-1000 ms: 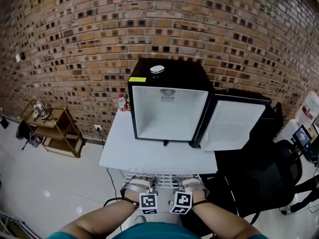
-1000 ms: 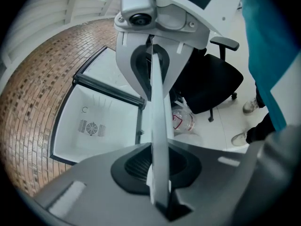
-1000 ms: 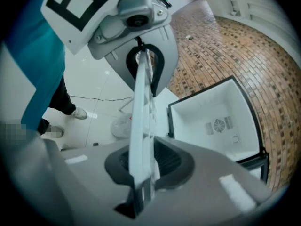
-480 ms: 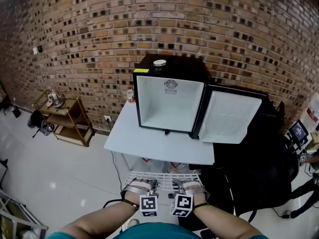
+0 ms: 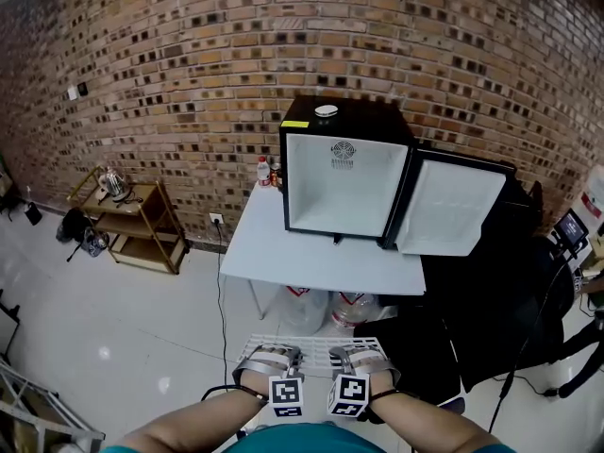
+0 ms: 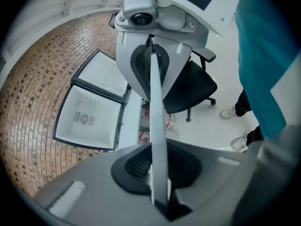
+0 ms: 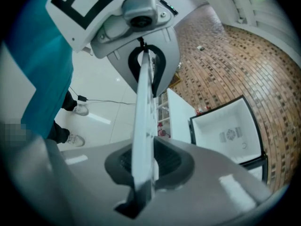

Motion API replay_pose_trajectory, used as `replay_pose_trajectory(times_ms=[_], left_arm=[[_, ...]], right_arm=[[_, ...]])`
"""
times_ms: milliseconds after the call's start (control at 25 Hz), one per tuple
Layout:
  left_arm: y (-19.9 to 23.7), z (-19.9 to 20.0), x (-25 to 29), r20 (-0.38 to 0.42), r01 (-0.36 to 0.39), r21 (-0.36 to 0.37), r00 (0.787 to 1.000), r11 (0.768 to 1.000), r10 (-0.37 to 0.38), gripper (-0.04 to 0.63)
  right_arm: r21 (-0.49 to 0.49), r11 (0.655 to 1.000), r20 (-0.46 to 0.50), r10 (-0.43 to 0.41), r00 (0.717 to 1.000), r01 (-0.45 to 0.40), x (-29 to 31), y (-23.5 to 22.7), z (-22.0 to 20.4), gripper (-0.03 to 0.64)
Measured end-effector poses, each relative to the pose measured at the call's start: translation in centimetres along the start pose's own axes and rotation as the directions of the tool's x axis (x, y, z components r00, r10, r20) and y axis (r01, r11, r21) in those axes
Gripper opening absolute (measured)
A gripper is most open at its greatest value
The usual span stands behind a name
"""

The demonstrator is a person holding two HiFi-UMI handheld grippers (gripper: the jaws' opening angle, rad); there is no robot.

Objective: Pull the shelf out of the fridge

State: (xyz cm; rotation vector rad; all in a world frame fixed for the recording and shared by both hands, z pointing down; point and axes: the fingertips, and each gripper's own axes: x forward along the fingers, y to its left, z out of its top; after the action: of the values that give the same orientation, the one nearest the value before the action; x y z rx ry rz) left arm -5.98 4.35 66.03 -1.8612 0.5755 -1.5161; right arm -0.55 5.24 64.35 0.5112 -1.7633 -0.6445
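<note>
The black mini fridge stands on a white table with its door swung open to the right; its white inside shows no shelf. The white wire shelf is held flat, low in the head view, well away from the table's front edge. My left gripper is shut on its near left edge and my right gripper on its near right edge. In the left gripper view the shelf shows edge-on as a thin white strip between the jaws. The right gripper view shows the shelf the same way.
A wooden cart stands by the brick wall at left. Small bottles sit on the table beside the fridge, large water bottles under it. A black office chair is at right. A cable runs down to the tiled floor.
The view has drawn back from the fridge and table. The shelf, still gripped by both grippers, has moved from the table's front edge out over the floor.
</note>
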Motion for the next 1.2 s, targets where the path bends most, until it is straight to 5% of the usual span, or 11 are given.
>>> replay_pose_trajectory(times_ms=[360,840,1200], left_arm=[[-6.3,-5.1,-4.0,0.076,0.1,0.016,0.992,0.995,-0.101,0.029],[-13.2,2.0,-3.6,0.078,0.254,-0.06,0.965,0.965,-0.249,0.032],[-13.0,4.4,-3.4,0.092,0.304,-0.054,0.95,0.951,-0.299,0.034]], right_arm=[[0.058,0.996,-0.055,0.074,0.996,-0.07,-0.8,6.1,6.7,0.031],[0.099,0.973,-0.033,0.213,0.977,-0.208,-4.7,12.7,0.6,0.031],[0.126,0.967,-0.024,0.227,0.974,-0.222,-5.4,12.7,-1.3,0.031]])
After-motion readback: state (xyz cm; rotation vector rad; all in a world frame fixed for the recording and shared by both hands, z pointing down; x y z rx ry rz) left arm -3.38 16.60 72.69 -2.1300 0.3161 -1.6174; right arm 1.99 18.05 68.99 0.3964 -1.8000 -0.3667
